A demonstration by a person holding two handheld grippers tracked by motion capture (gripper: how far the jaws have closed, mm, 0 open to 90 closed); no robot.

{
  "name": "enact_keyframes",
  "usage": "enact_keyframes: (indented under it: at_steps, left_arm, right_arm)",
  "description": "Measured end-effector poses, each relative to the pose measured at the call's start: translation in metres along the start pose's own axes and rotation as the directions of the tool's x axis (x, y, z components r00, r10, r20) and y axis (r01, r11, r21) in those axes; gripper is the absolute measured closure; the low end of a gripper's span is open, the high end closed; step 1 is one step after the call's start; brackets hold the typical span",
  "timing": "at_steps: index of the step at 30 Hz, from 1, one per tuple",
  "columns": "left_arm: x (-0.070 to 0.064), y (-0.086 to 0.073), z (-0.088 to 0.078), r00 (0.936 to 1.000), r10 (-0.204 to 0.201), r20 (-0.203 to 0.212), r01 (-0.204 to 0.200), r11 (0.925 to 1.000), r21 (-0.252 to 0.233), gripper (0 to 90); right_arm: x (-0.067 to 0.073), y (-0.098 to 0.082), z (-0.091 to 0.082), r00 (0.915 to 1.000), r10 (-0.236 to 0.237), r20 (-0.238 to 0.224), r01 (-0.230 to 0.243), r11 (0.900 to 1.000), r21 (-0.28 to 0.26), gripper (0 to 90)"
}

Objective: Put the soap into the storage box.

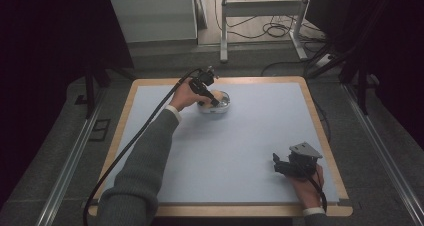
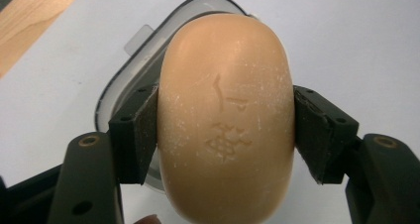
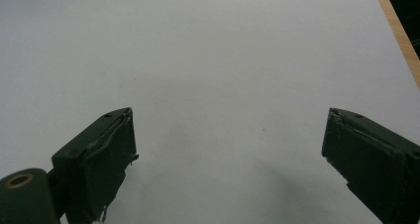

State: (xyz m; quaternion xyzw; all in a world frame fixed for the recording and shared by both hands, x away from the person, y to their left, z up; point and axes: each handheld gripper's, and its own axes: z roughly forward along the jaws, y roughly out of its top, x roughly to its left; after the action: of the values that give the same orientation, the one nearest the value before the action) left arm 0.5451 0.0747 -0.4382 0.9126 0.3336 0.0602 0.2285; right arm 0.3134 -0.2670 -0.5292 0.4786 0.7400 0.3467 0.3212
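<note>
A tan oval soap bar [image 2: 225, 120] with a stamped mark is clamped between the two black jaws of my left gripper [image 2: 225, 130], pads pressing its sides. It hangs just over a clear plastic soap dish [image 2: 143, 60]. From above, the left gripper [image 1: 212, 100] is over that dish [image 1: 221, 105] at the far middle of the mat, the soap [image 1: 218, 94] a small tan patch in it. My right gripper [image 1: 278, 164] rests near the front right of the mat, jaws wide apart with nothing between them [image 3: 228, 149].
A pale blue mat [image 1: 235, 141] covers a wooden-edged table [image 1: 327, 136]. A black cable [image 1: 135, 141] trails from the left gripper along the person's grey sleeve. Beyond the table stand a white frame and cables on the floor.
</note>
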Motion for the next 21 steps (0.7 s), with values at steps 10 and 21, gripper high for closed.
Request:
enact_keyframes:
  at_steps: [10,21]
  left_arm:
    - [0.007,0.006,0.012,0.9999,-0.004,0.012,0.004,0.9999,0.011,32.6]
    - [0.011,0.006,0.025,0.9996,-0.017,0.021,0.017,0.9997,0.015,32.6]
  right_arm:
    - [0.000,0.000,0.000,1.0000,-0.001,0.001,0.001,1.000,0.002,6.5]
    - [0.000,0.000,0.000,1.0000,0.000,-0.001,0.000,1.000,0.002,6.6]
